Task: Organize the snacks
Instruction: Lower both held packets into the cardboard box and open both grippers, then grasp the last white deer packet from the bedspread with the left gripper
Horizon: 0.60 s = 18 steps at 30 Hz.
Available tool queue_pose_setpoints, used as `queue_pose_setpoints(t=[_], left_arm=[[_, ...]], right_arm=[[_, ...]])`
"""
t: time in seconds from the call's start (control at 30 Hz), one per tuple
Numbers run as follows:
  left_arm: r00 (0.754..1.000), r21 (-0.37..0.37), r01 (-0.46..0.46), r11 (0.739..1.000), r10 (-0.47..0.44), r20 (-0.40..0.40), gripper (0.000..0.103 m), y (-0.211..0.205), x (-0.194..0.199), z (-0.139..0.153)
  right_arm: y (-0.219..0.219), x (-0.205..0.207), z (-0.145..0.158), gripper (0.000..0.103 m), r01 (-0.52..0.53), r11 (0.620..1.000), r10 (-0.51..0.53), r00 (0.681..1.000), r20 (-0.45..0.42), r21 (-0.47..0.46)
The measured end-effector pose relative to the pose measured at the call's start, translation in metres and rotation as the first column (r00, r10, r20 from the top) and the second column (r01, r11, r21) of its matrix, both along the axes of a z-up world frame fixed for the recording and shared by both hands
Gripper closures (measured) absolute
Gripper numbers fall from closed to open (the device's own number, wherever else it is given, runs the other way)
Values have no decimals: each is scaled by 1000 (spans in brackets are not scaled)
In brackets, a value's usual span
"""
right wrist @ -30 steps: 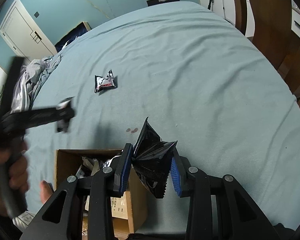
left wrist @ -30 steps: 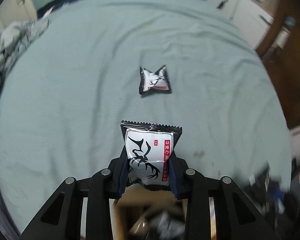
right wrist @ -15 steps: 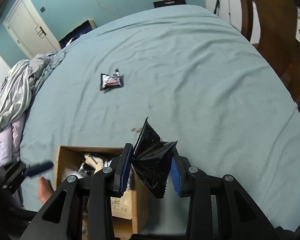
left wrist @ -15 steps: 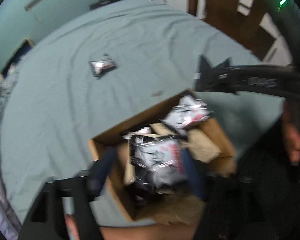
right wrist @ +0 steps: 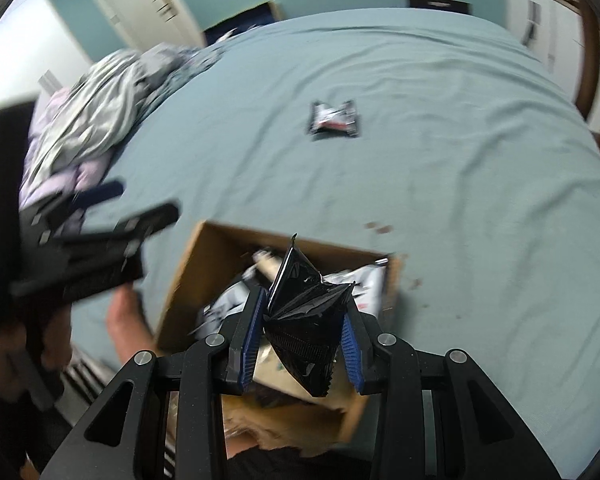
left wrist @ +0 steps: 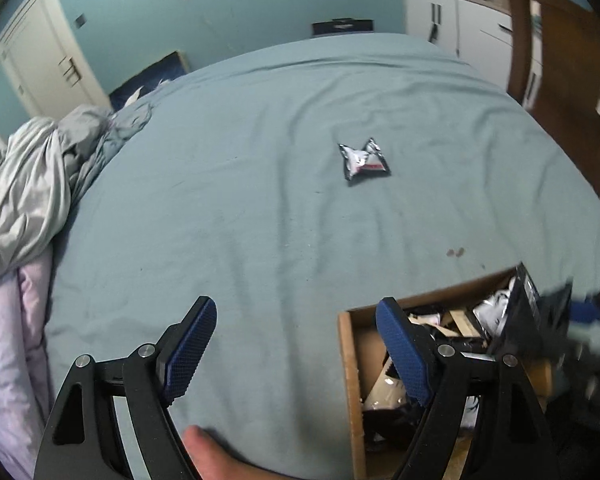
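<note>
My left gripper (left wrist: 296, 308) hangs over the blue bed sheet just left of the cardboard box (left wrist: 346, 360), its jaws opening with nothing between them. The open box (right wrist: 184, 276) holds several black and white snack packets. Above it my right gripper (right wrist: 305, 296) is shut on a crumpled black snack packet (right wrist: 304, 332). One more black and white packet (left wrist: 364, 160) lies alone on the sheet farther back, also seen from the right wrist as the loose packet (right wrist: 335, 118). The left gripper (right wrist: 112, 216) shows blurred at the left of the right wrist view.
A heap of grey and lilac bedding (left wrist: 32, 184) lies along the bed's left side. Wooden furniture (left wrist: 560, 60) and white cabinets stand at the back right, a white door (left wrist: 40, 60) at the back left. Bare skin of the person (left wrist: 204, 452) rests by the bed's near edge.
The left gripper let go of its white packet over the box, opened wide and swung left onto bare sheet. The right gripper carried the black packet over the box.
</note>
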<state>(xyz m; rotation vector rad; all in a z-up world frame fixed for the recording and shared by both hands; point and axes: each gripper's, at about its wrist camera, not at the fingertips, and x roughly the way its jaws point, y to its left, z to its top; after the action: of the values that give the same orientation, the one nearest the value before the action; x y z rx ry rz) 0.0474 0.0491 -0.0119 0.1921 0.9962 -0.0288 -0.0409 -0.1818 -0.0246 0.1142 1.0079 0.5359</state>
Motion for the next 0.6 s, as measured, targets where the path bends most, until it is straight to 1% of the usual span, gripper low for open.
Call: queue_pose_setpoints(t=[0.07,0.17,0.2,0.27,0.3,0.33,0.37,0.4,0.43,0.5,0.6], left_arm=[[1000,-2,-14,1000,14,-1,20,2,4,-1],[1000,11,-15,1000,15,6,20,0,0,-3],[1000,14,-13,1000,12,7,20,0,0,-4],[1000,17,-11,1000,11,6,20,-3,-1,-4],[1000,19,-9,1000,9,4,20,-3,-1,-4],[1000,18,-8,1000,8,3,20,-3,-2,-3],[1000,16,-7,1000,7,0,20,-3,-2,-3],[1000,14,-6,1000,6,-2,20,-3,-2,-3],[1000,11,-6,1000,6,-4,20,-3,-1,-3],[1000,7,-6,1000,6,-5,20,-3,-1,-2],[1000,1,-5,1000,5,-7,20,-3,-1,-2]], right_arm=[[7,-2,-2,67,-47,999,47,999,-4,-8],[13,1,-6,67,-88,996,88,996,-24,-13],[13,3,-8,67,-105,995,105,993,-47,3],[10,8,-12,66,-116,991,122,987,-100,67],[6,12,-12,60,-104,990,114,987,-116,90],[1,15,-12,55,-86,991,97,989,-114,99],[-4,17,-10,47,-62,992,74,992,-103,110],[-11,19,-7,43,-34,991,46,995,-87,130],[-18,20,-5,42,-9,988,21,997,-75,155],[-35,24,1,35,47,977,-35,998,-61,208],[-58,28,4,32,146,960,-138,989,-49,237]])
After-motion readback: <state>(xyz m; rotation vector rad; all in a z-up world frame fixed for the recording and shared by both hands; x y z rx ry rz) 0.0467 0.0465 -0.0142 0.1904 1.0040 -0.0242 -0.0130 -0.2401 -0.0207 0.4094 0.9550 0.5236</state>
